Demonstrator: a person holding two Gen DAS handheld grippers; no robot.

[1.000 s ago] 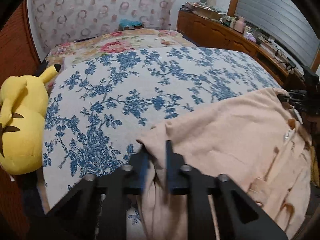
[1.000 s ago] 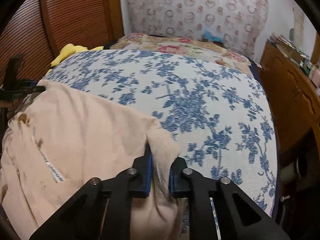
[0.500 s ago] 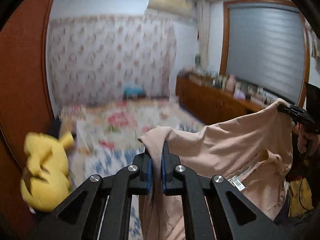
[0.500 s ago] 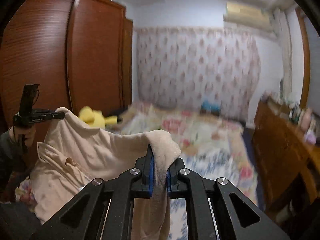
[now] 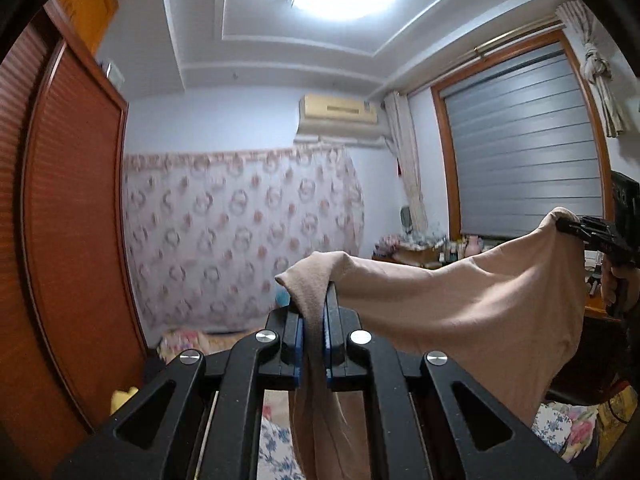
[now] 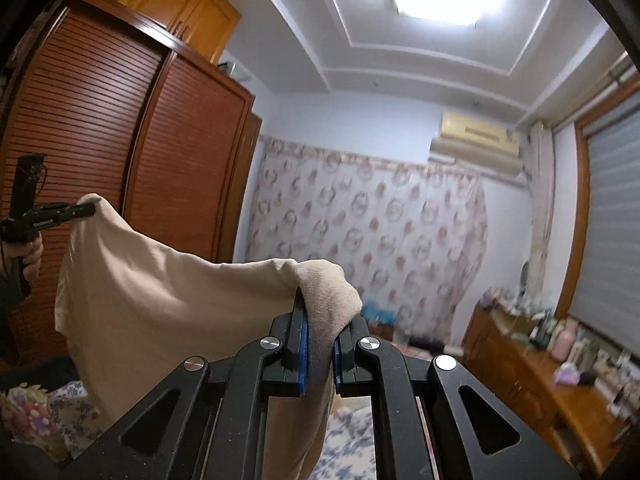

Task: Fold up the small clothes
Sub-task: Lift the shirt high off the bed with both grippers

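From my feeds I catch only scraps of the bed (image 5: 276, 446) low in each frame: a white cover printed with blue flowers, showing between the gripper frames in both wrist views. Farther back in the left view lies a pink floral quilt (image 5: 188, 338) across the bed. At the left edge of that view a sliver of a yellow plush toy (image 5: 123, 398) rests beside the bed cover; its shape is mostly hidden.
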